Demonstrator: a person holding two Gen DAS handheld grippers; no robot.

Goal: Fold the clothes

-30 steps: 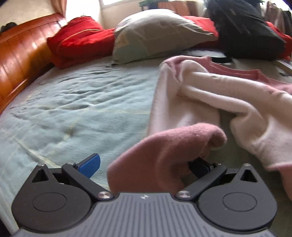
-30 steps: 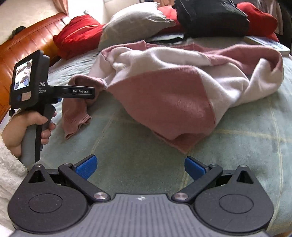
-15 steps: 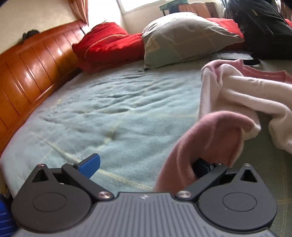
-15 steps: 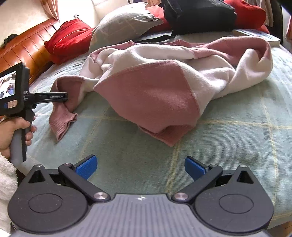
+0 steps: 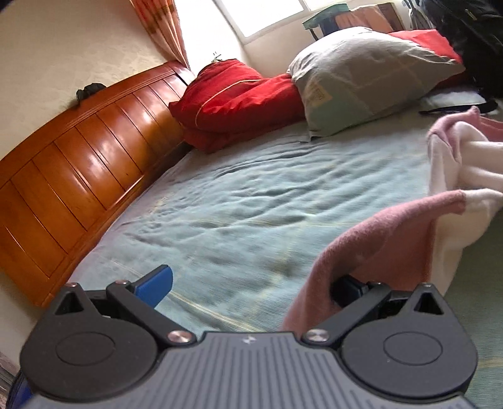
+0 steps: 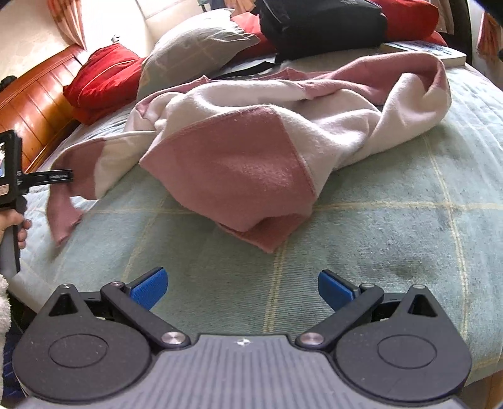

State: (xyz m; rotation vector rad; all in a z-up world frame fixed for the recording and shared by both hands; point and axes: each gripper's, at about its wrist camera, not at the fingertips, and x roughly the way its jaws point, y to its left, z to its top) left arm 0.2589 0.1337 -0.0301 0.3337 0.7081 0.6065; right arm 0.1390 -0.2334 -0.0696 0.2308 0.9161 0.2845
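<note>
A pink and cream sweater [image 6: 251,151] lies crumpled on the green bedspread [image 6: 393,226]. In the left wrist view one pink sleeve [image 5: 377,248] hangs over the right finger of my left gripper [image 5: 251,284], whose jaws stand wide apart; the left blue pad [image 5: 157,281] is bare. The right wrist view shows that gripper's finger [image 6: 56,176] at the far left with the sleeve end [image 6: 63,217] draped from it, stretched away from the sweater body. My right gripper [image 6: 242,288] is open above bare bedspread, short of the sweater's pink hem [image 6: 267,232].
A wooden headboard [image 5: 78,176] runs along the left. Red cushions [image 5: 239,100], a grey-green pillow [image 5: 371,75] and a black bag [image 6: 320,22] sit at the back of the bed. A book [image 6: 424,50] lies at the far right. A hand [image 6: 15,229] holds the left gripper.
My left gripper has moved left towards the headboard, drawing the sleeve out from the sweater. The right gripper has stayed open and shifted slightly closer to the hem.
</note>
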